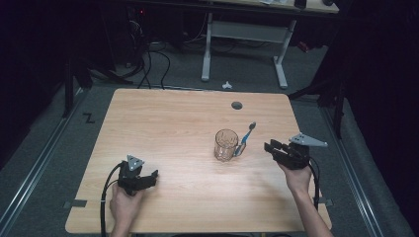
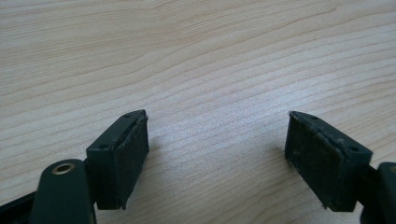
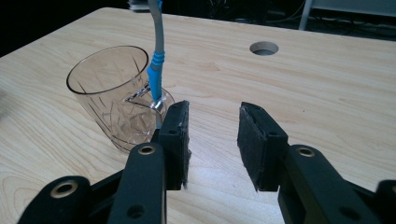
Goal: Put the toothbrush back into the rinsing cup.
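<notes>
The room is dark, with a grey floor (image 1: 49,148), a second desk (image 1: 244,29) on white legs at the far side and black cables (image 1: 153,64) lying on the floor under it. In the middle stands a light wooden table (image 1: 173,123) with a round cable hole (image 1: 236,105) near its far edge. On the floor to the left of the table there is a black mark (image 1: 88,118) shaped like the letter Z; other writing or labels I cannot read. On the right half of the table stands a clear glass (image 1: 226,145) with cut lines in its wall, upright, with the open side up. A toothbrush (image 1: 245,138) with a blue and grey handle leans against the right side of the glass from outside, its head up and pointing away from the person; its lower end is on the table, just beside the foot of the glass. The right gripper (image 1: 273,148) is held low over the table to the right of the glass, near it but apart, jaws pointing to it. In the right gripper view its jaws are spread with a gap between the pads and nothing in it, and the glass (image 3: 116,102) and the toothbrush (image 3: 156,70) are just in front of the left jaw. The left gripper (image 1: 150,177) rests near the left front of the table, well apart from the glass. In the left gripper view its jaws are wide apart over bare wood (image 2: 210,70).
</notes>
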